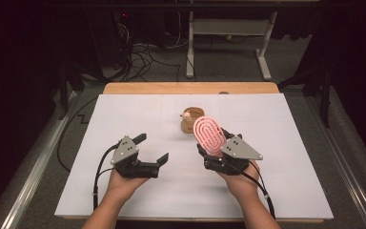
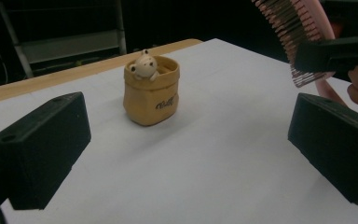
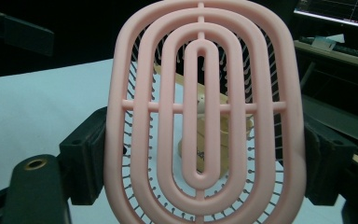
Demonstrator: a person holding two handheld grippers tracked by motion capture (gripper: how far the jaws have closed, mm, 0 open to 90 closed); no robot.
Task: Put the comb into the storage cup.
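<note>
Gripping the pink hairbrush by its edges, the right tongs are seen spread wide around its oval head, which is held upright above the worktop at about the middle, nearer the right edge. The brush is pinched only across its rim, as the right gripper view shows, so a slip or a twist between the pads is judged possible if the hand is tilted or jolted. A small tan pot with a little figure in it stands just beyond the brush, toward the far edge; it could be knocked over if the brush is swung forward carelessly. The left tongs are spread and hold nothing, hovering over the worktop toward the left edge, with the pot in line between their jaws. Should both hands be brought toward the pot together, a collision of the tongs, or of the bristles with the left tongs, is a risk.
</note>
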